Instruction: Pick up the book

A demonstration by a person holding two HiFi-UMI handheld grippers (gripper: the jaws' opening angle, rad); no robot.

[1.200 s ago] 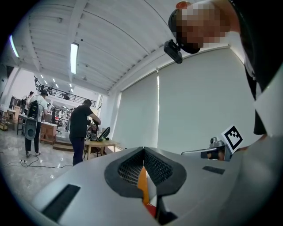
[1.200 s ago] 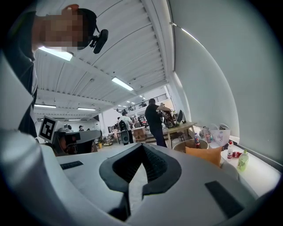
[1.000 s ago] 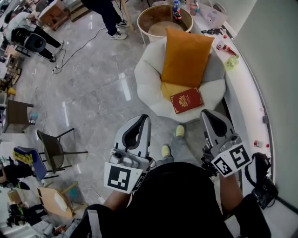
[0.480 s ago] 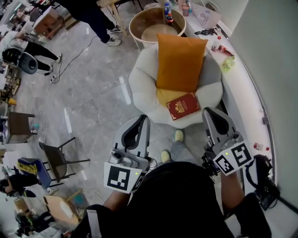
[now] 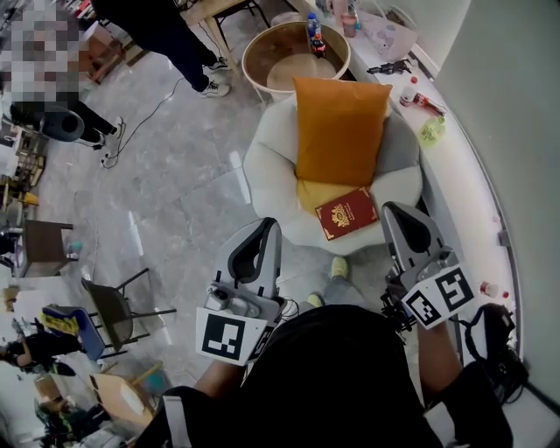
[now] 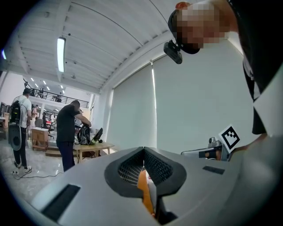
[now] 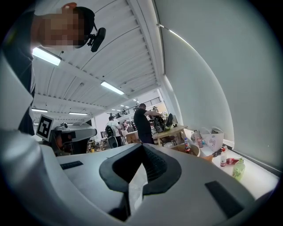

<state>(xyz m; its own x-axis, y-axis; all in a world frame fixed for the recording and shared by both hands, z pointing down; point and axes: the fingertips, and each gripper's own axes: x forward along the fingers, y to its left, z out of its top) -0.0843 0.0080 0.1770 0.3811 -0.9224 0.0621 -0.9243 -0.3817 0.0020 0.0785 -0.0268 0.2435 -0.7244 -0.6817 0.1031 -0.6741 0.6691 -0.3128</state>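
A red book (image 5: 347, 213) with a gold emblem lies flat on the front of a white armchair's seat (image 5: 271, 179), just below an orange cushion (image 5: 341, 131) that leans on the backrest. My left gripper (image 5: 267, 221) is held level in front of the chair, left of the book and apart from it, jaws shut and empty. My right gripper (image 5: 391, 210) hovers just right of the book's corner, also shut on nothing. In the left gripper view the closed tips (image 6: 143, 149) show a sliver of orange behind them. The right gripper view shows closed tips (image 7: 142, 145).
A round wooden table (image 5: 296, 52) with a bottle (image 5: 311, 26) stands behind the armchair. A curved white counter (image 5: 464, 175) with bottles runs along the right wall. A person (image 5: 166, 26) stands at the back left; chairs (image 5: 105, 302) stand at the left.
The armchair and book have drawn nearer to both grippers as I stepped forward. Both grippers stayed shut and level.
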